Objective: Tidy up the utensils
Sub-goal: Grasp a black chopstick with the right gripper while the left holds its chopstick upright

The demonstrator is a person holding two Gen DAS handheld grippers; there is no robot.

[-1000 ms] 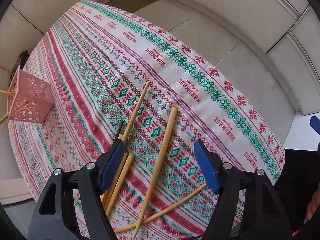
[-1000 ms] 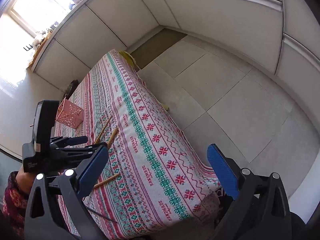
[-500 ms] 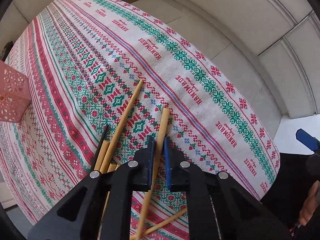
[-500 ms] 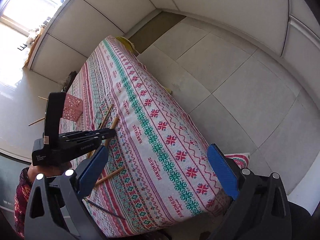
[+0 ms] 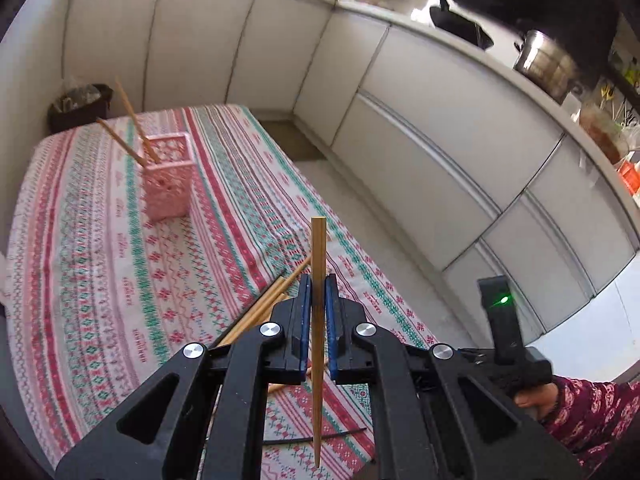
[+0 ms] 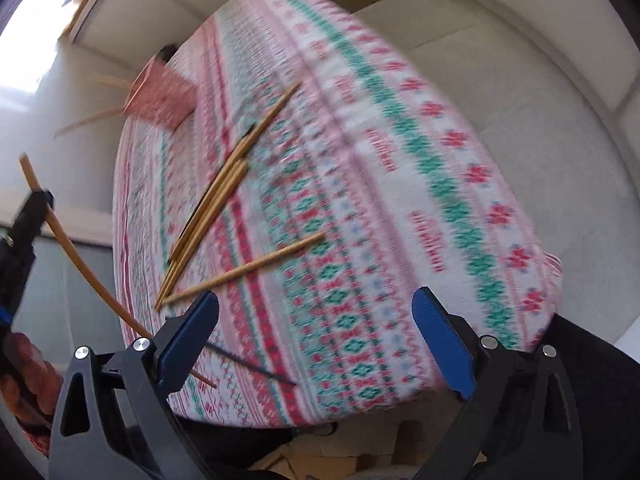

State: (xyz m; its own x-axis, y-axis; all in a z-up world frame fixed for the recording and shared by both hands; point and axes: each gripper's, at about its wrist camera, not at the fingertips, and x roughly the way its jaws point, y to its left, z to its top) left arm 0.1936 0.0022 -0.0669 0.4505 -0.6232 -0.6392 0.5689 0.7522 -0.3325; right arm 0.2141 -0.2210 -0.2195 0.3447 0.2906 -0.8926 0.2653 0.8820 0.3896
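The left gripper (image 5: 316,292) is clamped on one bamboo chopstick (image 5: 318,248), which sits between the blue pads, lifted above the patterned tablecloth (image 5: 100,280). Its long axis runs along the fingers, blunt end forward, thin tip back toward the camera. The right gripper (image 6: 316,320) stands wide, empty. Loose chopsticks (image 6: 216,192), somewhat blurred, probably four, lie on the cloth; a pink holder (image 5: 168,184) stands well beyond.

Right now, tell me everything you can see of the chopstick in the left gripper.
The chopstick is a plain, light-brown stick that looks like bamboo or wood, squared at its thick end and tapering to a point. The left gripper is shut on it, blue pads pressing its sides nearer the thick end. It is lifted clear of the patterned tablecloth, touching nothing else. In the left wrist view it runs along the fingers, thick end away from the camera.
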